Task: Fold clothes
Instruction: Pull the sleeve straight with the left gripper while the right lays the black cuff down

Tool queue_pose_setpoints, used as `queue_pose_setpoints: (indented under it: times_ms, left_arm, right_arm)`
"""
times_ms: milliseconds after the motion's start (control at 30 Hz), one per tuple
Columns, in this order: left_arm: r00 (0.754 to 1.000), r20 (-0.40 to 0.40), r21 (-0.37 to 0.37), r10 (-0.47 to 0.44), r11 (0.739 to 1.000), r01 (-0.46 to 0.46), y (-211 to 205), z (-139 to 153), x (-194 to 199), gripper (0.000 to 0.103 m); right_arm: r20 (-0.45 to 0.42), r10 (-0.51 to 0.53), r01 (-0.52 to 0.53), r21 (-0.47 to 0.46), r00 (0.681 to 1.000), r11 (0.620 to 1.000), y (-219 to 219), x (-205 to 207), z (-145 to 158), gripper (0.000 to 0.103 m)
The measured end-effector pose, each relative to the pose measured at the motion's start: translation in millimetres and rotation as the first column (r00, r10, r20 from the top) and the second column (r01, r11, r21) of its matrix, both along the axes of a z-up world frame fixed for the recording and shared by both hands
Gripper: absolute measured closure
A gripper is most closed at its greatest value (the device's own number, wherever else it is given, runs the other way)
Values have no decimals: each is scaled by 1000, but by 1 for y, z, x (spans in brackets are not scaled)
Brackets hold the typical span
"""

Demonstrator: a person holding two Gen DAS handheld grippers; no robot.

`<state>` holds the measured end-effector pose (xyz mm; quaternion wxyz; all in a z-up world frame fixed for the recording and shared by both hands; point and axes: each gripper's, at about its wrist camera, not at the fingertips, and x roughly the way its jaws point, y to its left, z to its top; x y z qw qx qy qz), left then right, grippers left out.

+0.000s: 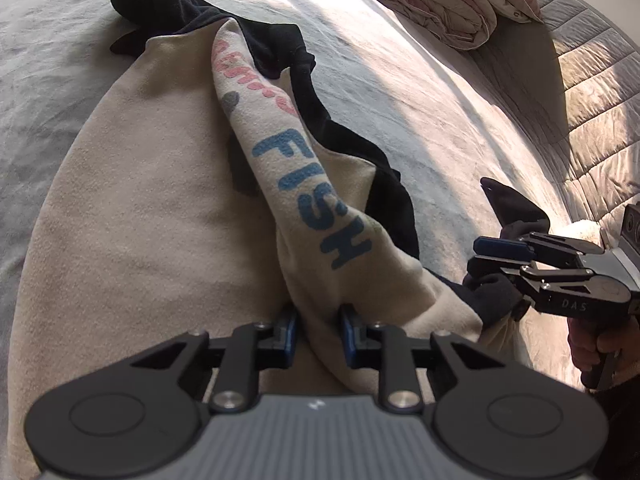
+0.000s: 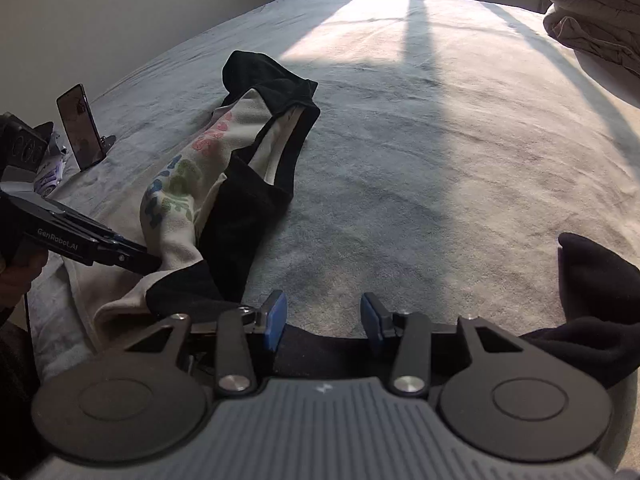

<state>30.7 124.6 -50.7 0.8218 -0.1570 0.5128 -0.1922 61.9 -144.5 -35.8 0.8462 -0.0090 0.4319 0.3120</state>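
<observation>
Left tool point(image 1: 318, 330) clenched on cream sweatshirt point(image 1: 132, 216); right tool point(image 2: 323, 322) released over bed point(image 2: 440, 160).

Lit by strong daylight from the far side, falling as a bright band across the bed point(image 2: 400, 140), cut by a long dark stripe of shadow. Near-blown highlights on the bed cover point(image 1: 280, 4) in the left wrist view; deep, detail-less blacks in the dark fabric point(image 2: 248, 216). Dim foreground in both views. Heavy fisheye bending at the edges, dark vignetted corners. Sharp overall, slight softness toward the rim.
</observation>
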Motion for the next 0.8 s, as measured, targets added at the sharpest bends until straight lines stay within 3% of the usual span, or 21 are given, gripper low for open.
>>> queue_pose_setpoints:
  times_ms: [100, 233, 333, 367, 400, 567, 667, 800]
  left_arm:
    - [1000, 10, -1, -9, 1000, 9, 0, 0, -2, 79]
    - [1000, 2, -21, -6, 1000, 6, 2, -1, 0, 79]
    - [999, 19, -28, -27, 999, 27, 2, 0, 0, 78]
    - [999, 25, -40, -30, 999, 31, 4, 0, 1, 78]
    - [999, 30, -54, -33, 998, 35, 6, 0, 2, 76]
    - [997, 73, -140, -30, 989, 40, 24, 2, 10, 71]
    - [997, 74, -168, -8, 986, 20, 35, -2, 15, 70]
    - [997, 73, -181, 10, 984, 4, 39, -8, 22, 70]
  right_arm:
    - [-73, -8, 15, 97, 997, 995, 14, 11, -8, 57]
    - [-192, -54, 103, 254, 980, 962, 32, 29, -25, 57]
    - [-210, -104, 167, 308, 972, 937, 46, 35, -31, 58]
    - [-206, -121, 181, 305, 971, 935, 49, 36, -31, 78]
    - [-198, -143, 195, 279, 970, 940, 51, 37, -28, 98]
    - [-102, -257, 269, 127, 961, 955, 41, 50, -9, 98]
    - [-26, -329, 330, 37, 944, 943, 30, 65, 5, 98]
    - [138, -384, 398, -94, 913, 912, 22, 91, 23, 98]
